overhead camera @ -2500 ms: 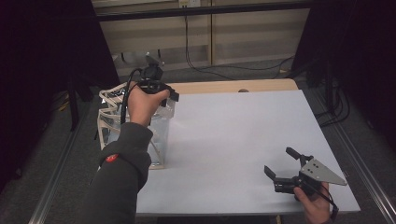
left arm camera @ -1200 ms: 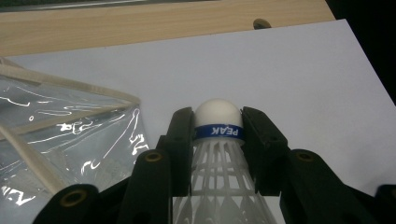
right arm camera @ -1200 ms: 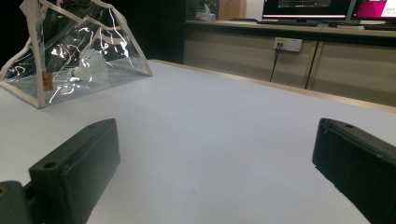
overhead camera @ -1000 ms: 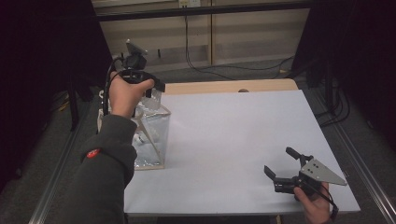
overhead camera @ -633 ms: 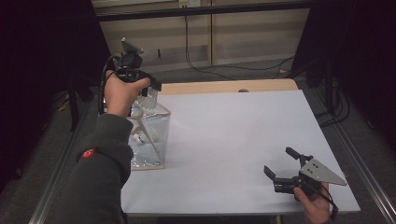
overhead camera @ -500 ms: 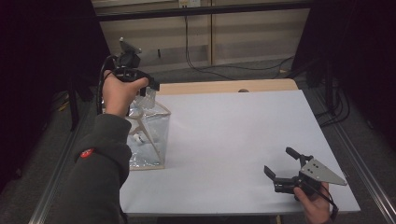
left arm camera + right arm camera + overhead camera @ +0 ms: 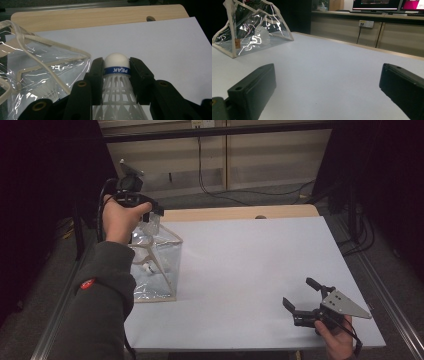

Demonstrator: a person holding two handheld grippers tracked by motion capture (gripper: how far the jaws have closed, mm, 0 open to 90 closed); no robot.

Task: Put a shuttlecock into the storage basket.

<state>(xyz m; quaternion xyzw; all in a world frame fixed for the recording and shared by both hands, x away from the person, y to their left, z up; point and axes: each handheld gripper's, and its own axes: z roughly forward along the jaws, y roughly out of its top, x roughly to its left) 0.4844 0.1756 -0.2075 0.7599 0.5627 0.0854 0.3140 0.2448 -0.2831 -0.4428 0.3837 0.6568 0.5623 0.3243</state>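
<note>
Shuttlecock lifted above the clear bag

Upper left of the high view, the left tool [image 7: 156, 213] clamps a shuttlecock [image 7: 117, 75] over the bag [image 7: 155, 265]; lower right, the right tool [image 7: 302, 299] rests on the counter [image 7: 250, 255], gaping wide, holding nothing.

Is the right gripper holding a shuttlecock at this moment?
No, the right gripper is open with only bare white table between its jaws; the shuttlecock sits in the left gripper.

High view looks down from the near side; each gripper view sits close behind its jaws — all share the clear bag [image 7: 156, 262] and white table [image 7: 250, 265].
</note>
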